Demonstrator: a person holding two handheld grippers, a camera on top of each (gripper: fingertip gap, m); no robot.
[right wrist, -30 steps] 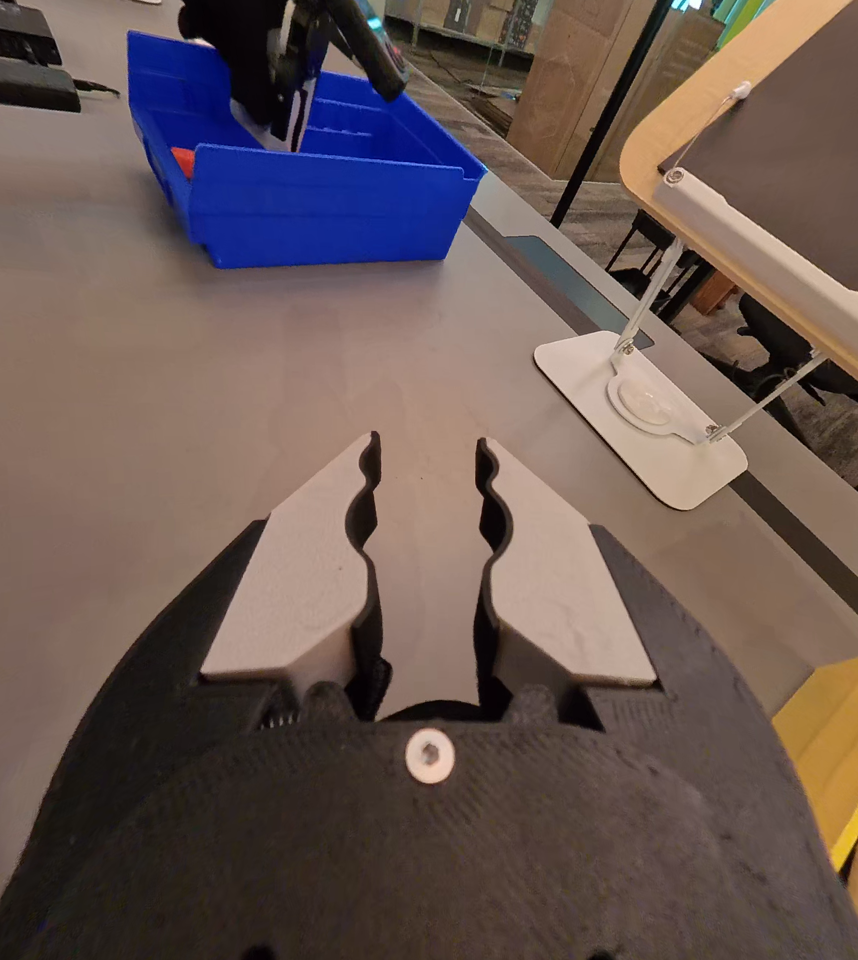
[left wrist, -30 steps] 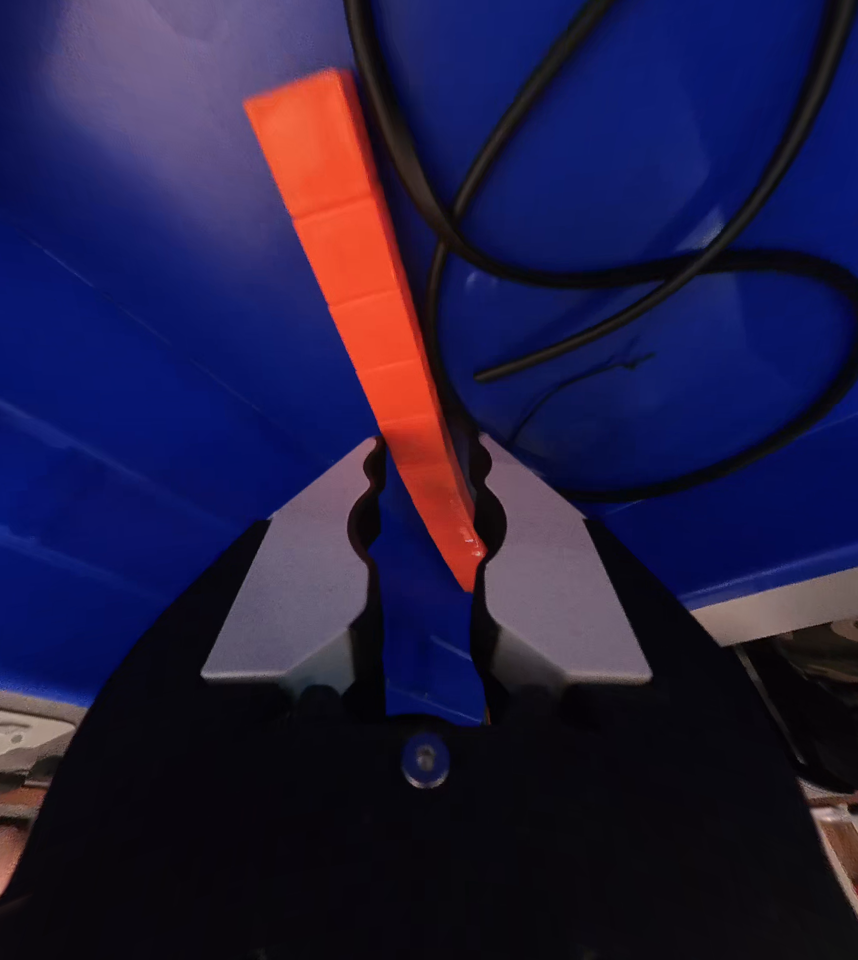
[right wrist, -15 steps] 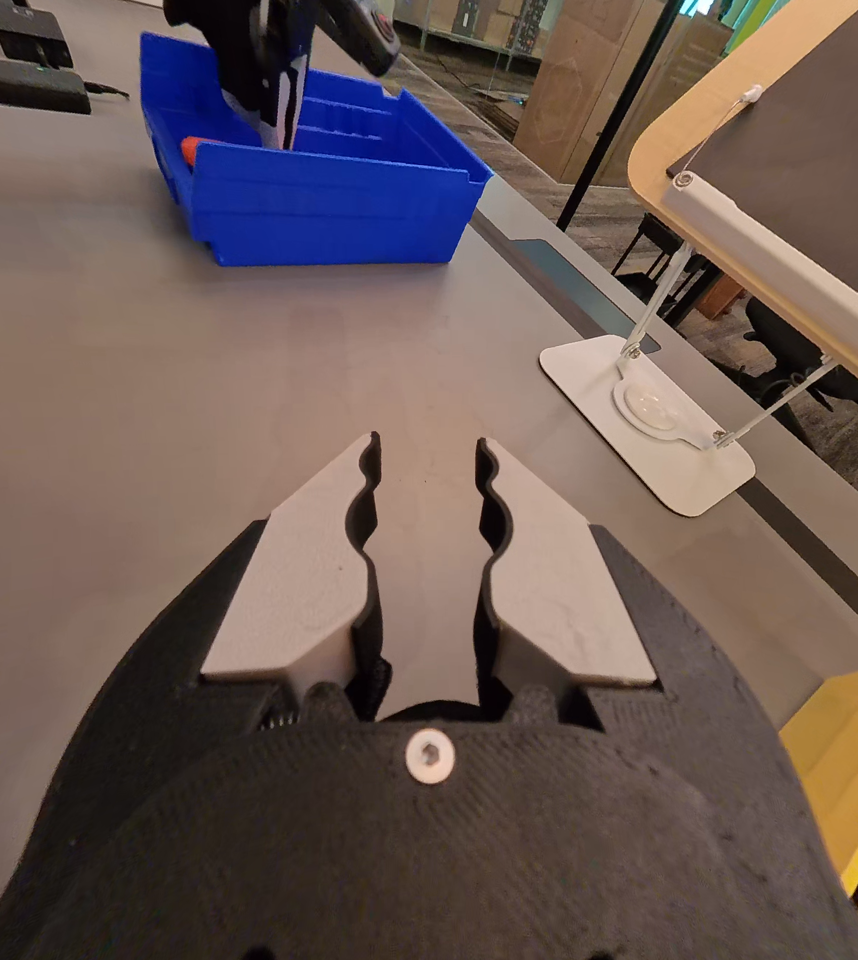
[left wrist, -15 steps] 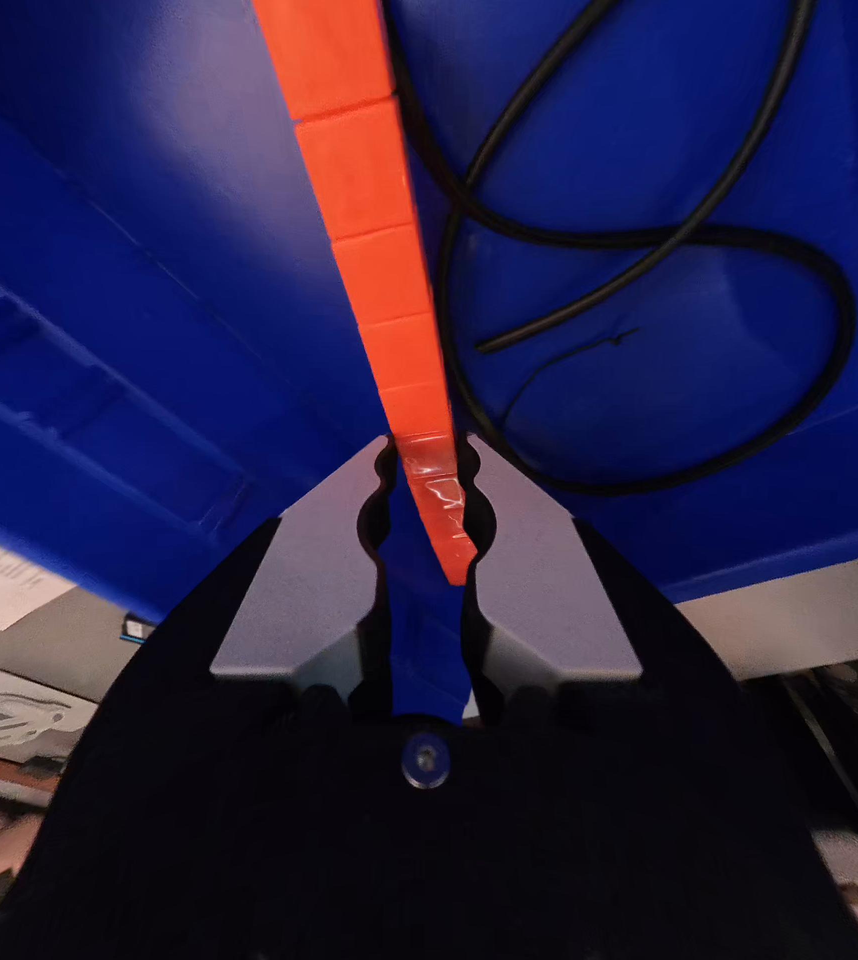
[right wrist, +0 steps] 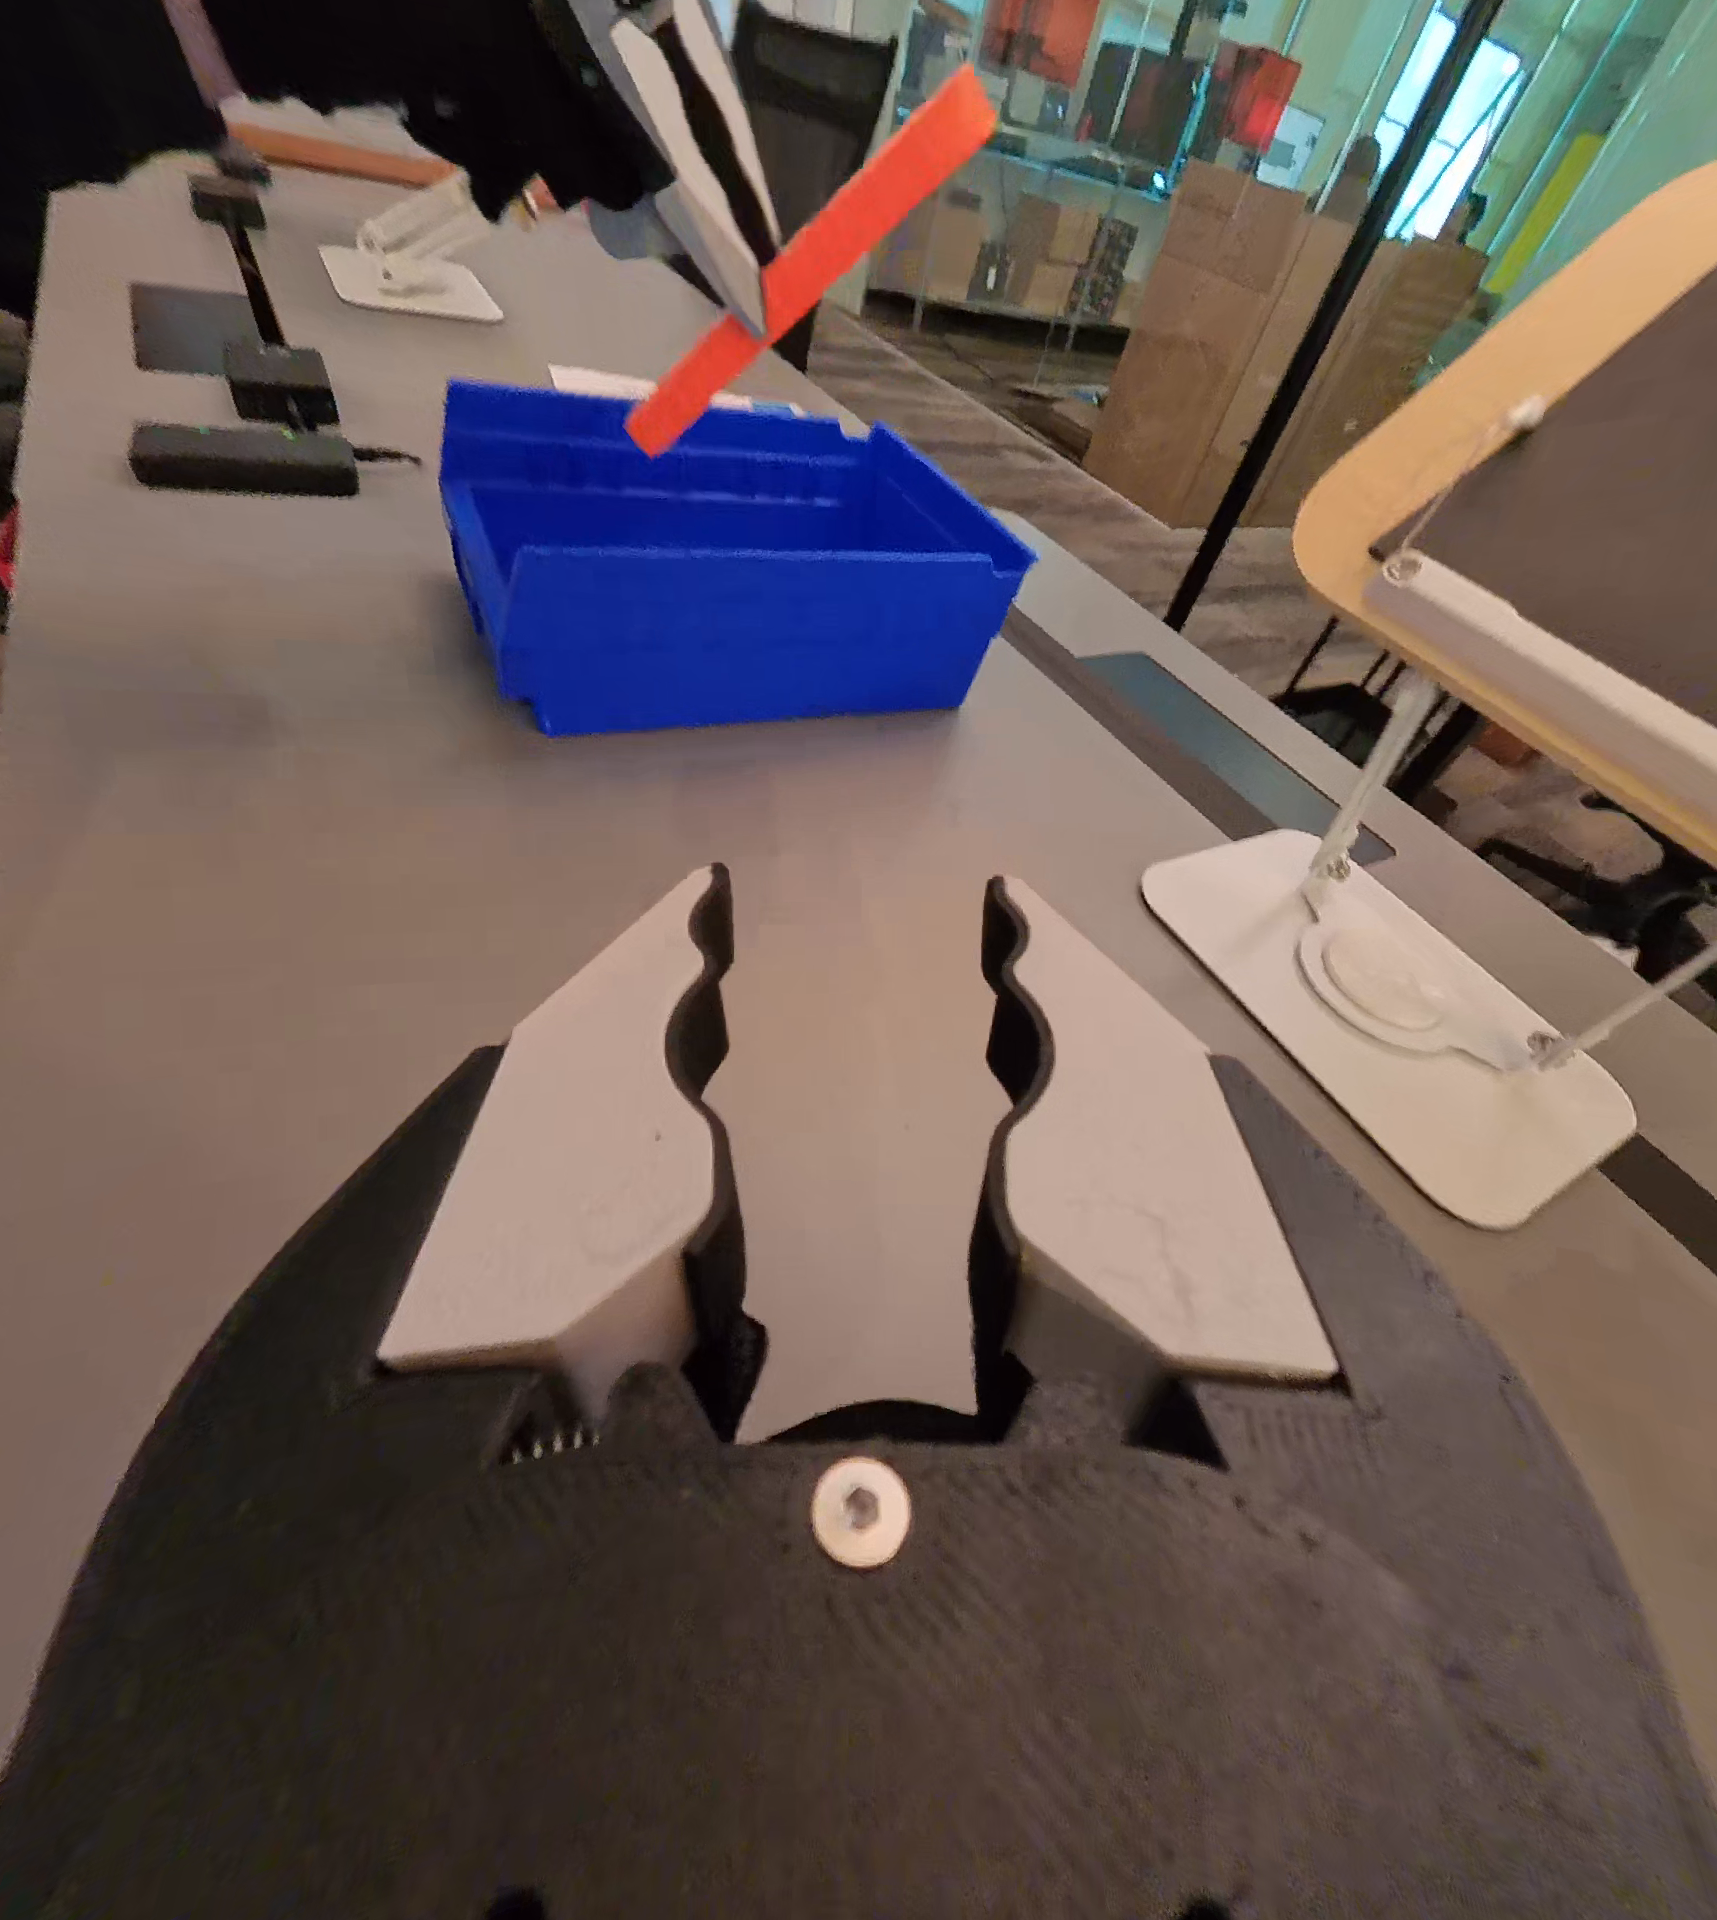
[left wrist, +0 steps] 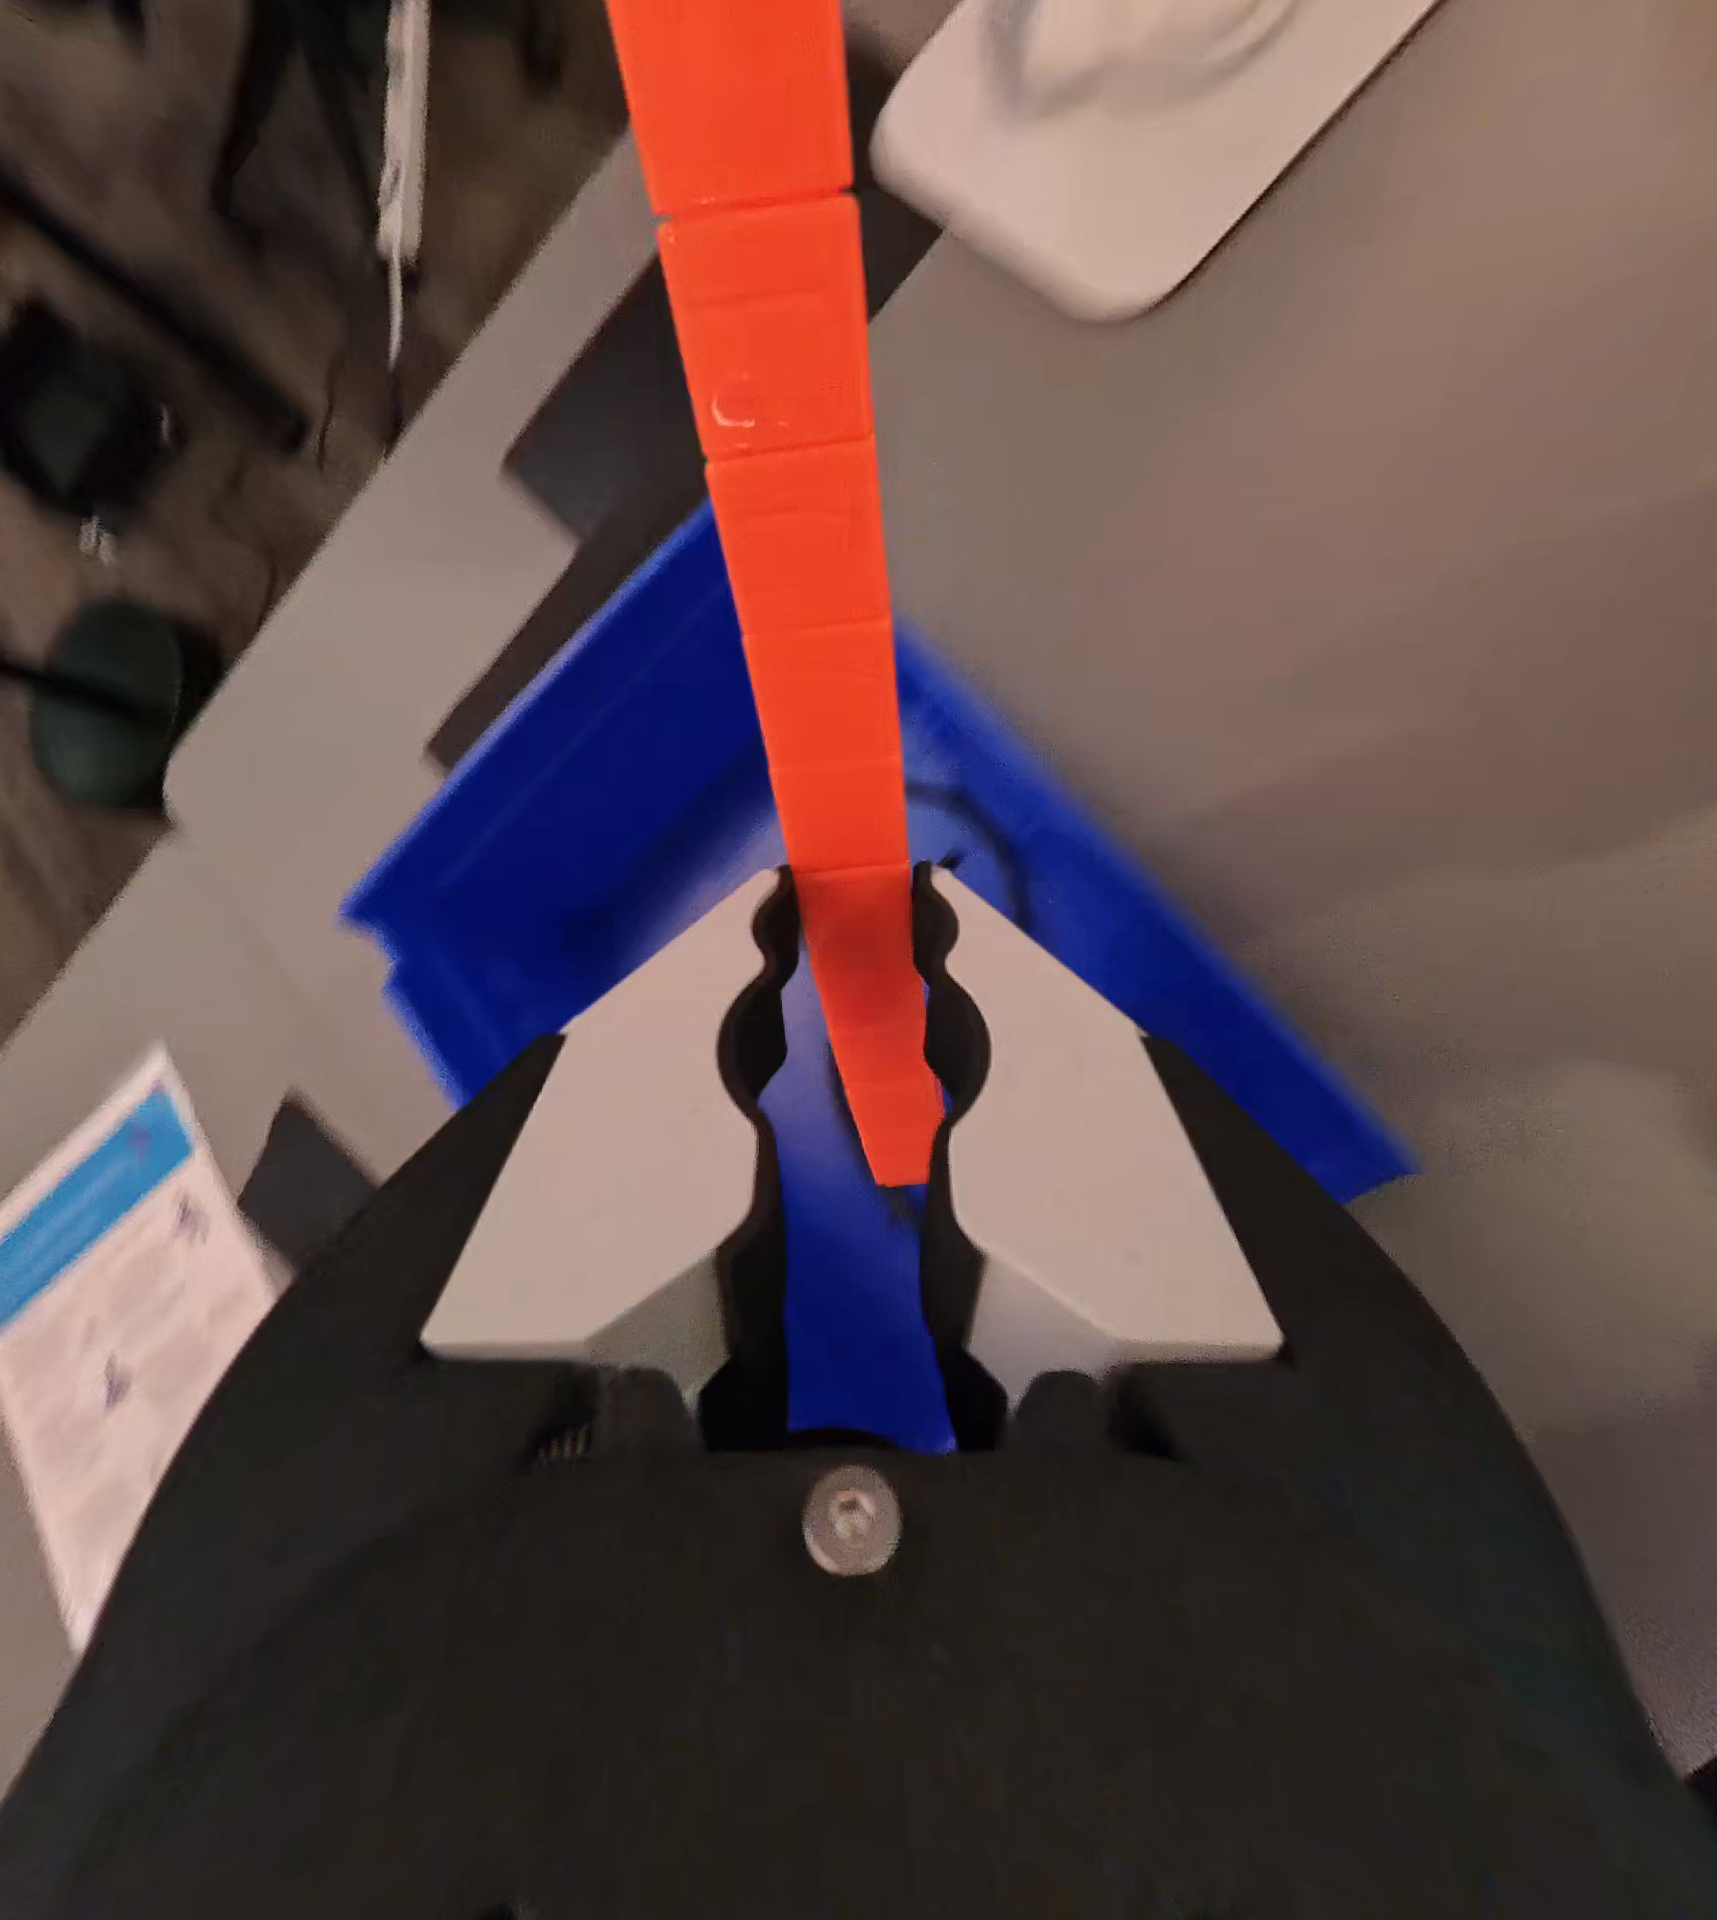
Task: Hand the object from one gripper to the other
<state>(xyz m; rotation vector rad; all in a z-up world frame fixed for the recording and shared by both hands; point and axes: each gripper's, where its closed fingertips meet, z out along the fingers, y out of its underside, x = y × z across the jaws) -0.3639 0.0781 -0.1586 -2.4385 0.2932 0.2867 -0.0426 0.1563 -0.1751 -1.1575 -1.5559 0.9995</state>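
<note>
Left wrist view: we see the left gripper [left wrist: 854, 1023] clamped on the orange bar [left wrist: 792, 582], lifted above the blue bin [right wrist: 729, 613]. Our right gripper [right wrist: 859, 1049] hangs agape and empty, well apart; the handover itself remains undone.

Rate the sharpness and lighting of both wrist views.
Left wrist view: motion blur smears the blue bin and the paper sheet, while the left claw and the orange strip stay fairly crisp; dim light. Right wrist view: mostly sharp and brighter; the right claw is crisp, wide-angle bending at the edges, slight softness on the far strip.
</note>
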